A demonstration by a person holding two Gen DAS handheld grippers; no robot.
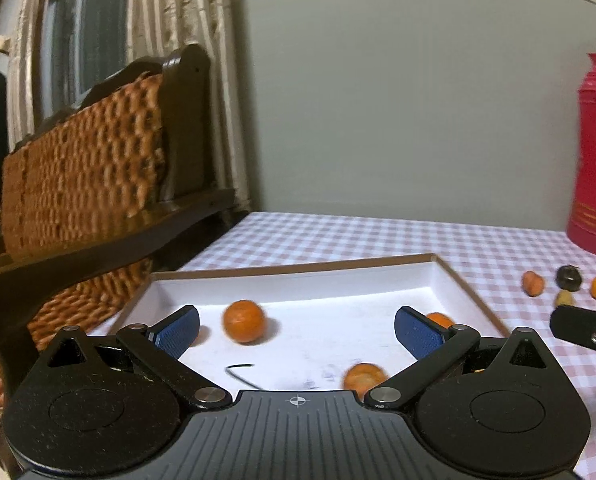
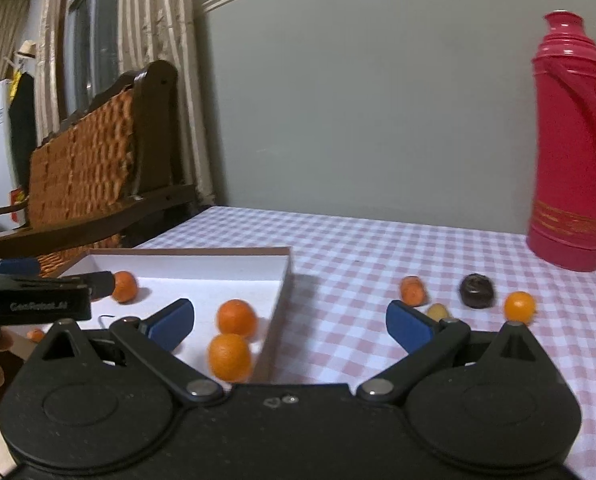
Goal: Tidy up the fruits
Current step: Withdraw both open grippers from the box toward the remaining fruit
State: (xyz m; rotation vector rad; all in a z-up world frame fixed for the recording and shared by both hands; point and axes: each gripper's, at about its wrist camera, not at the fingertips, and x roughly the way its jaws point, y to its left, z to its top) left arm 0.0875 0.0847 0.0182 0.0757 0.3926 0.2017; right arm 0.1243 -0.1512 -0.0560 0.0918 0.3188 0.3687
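Now we sort mid-task; both grippers, left gripper and right gripper, spread their fingers empty; oranges lie in the white tray; next, grasp the loose fruits on the desk, right.

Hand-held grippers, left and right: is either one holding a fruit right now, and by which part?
Nothing is held: the left hand-held gripper and right hand-held gripper are both open and empty.

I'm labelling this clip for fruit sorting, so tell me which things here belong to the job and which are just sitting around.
Part of the job:
white box
oranges in the box
loose fruit on the cloth: small orange, dark fruit, reddish fruit, yellowish fruit

Just lying about:
red thermos
wicker chair
checked tablecloth
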